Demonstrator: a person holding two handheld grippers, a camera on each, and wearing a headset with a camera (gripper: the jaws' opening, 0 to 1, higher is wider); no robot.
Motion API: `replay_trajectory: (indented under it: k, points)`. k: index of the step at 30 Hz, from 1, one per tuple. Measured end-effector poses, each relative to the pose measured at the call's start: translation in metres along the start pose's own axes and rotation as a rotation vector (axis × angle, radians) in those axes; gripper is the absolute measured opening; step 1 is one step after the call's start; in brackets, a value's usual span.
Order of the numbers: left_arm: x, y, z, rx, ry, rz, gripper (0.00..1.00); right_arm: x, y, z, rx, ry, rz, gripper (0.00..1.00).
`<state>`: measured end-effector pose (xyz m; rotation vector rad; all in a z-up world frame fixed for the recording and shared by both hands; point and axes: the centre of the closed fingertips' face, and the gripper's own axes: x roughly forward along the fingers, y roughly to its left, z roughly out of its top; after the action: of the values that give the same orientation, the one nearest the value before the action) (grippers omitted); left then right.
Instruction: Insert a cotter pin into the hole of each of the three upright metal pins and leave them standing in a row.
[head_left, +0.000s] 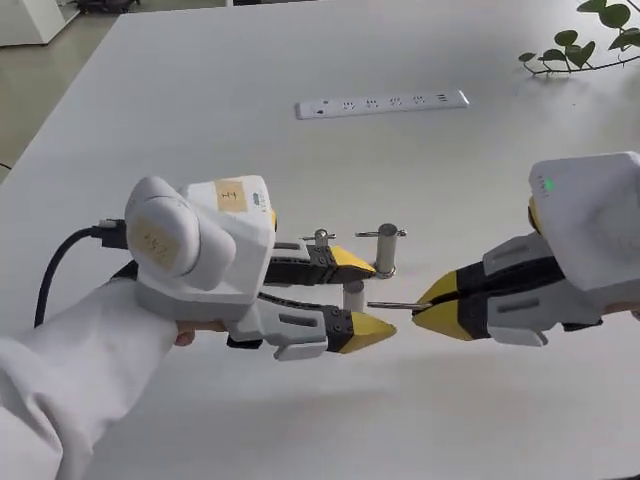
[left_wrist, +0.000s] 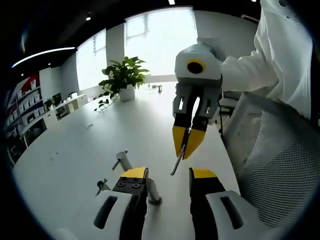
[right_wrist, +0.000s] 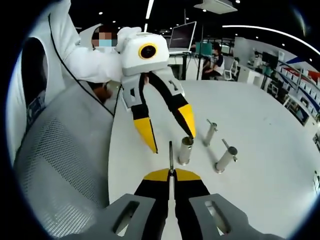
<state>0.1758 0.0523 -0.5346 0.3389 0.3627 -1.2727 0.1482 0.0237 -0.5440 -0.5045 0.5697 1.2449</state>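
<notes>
Three upright metal pins stand on the white table. The far two, pin and pin, each carry a cotter pin across the top. The nearest pin has none and stands between the jaws of my left gripper, which is open around it. My right gripper is shut on a thin cotter pin, whose free end points at the bare pin from a short way off.
A white power strip lies farther back on the table, and plant leaves reach in at the far right. A black cable trails from the left gripper. A mesh chair stands beside the table edge.
</notes>
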Motion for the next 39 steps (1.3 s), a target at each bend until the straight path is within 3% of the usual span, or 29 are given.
replay_trajectory:
  k: [5, 13, 22, 31, 39]
  points:
    - [0.002, 0.016, -0.014, -0.049, 0.003, 0.061, 0.34, 0.006, -0.012, -0.006, -0.017, 0.039, -0.015, 0.0]
    - [0.011, 0.019, -0.029, -0.111, 0.004, 0.054, 0.23, 0.01, -0.026, -0.014, -0.02, 0.078, -0.027, 0.0]
    - [0.017, 0.017, -0.024, -0.108, -0.007, 0.016, 0.12, 0.012, -0.029, -0.015, -0.037, 0.088, -0.014, 0.0]
    - [0.019, 0.017, -0.024, -0.103, -0.005, -0.011, 0.11, 0.018, -0.027, -0.01, -0.075, 0.089, 0.006, 0.0]
    - [0.019, 0.017, -0.024, -0.1, -0.001, -0.023, 0.11, 0.026, -0.034, -0.012, -0.117, 0.109, 0.025, 0.0]
